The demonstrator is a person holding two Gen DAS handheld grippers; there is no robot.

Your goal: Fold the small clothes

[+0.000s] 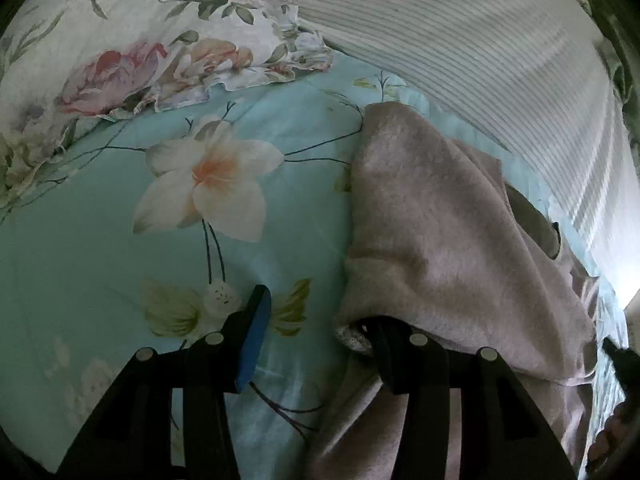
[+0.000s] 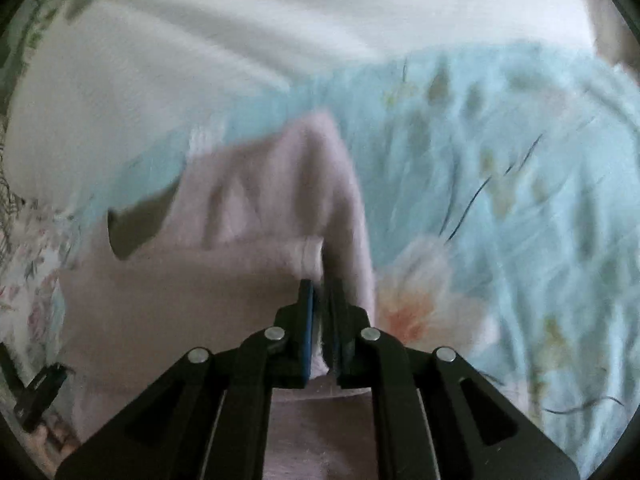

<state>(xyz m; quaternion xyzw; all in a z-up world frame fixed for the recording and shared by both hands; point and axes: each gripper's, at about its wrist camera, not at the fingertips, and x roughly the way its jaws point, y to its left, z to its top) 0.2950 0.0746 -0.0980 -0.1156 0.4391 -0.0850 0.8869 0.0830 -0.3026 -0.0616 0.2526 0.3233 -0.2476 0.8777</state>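
On my left I see the white pillow with pink roses and a frilly edge (image 1: 132,52), lying at the far side of the bed. Next comes the light blue bed cover with big white flowers (image 1: 120,220), flat and bare, so there is lots of room there to lay cloth down.

My left tool (image 1: 316,320) has its two fingers spread wide. One finger with a blue pad (image 1: 256,340) is over the bare cover. The other finger is tucked under the edge of the soft pinkish-grey fuzzy garment (image 1: 440,220), so nothing is pinched yet. The garment lies on the bed, bunched up, with a fold standing like a little hill.

Behind it runs the white ribbed blanket (image 1: 480,40), touching the blue cover along its edge (a soft wall, so not much room that way).

My right tool (image 2: 320,300) is pressed together on a thick hem of the same garment (image 2: 248,248). This view is blurry.

What could go wrong: I think the hem may slip out if I pull fast, since the cloth is fluffy. If my left tool closes now, it might grab the bed cover too. The fold could come out crooked because the garment is lumpy.
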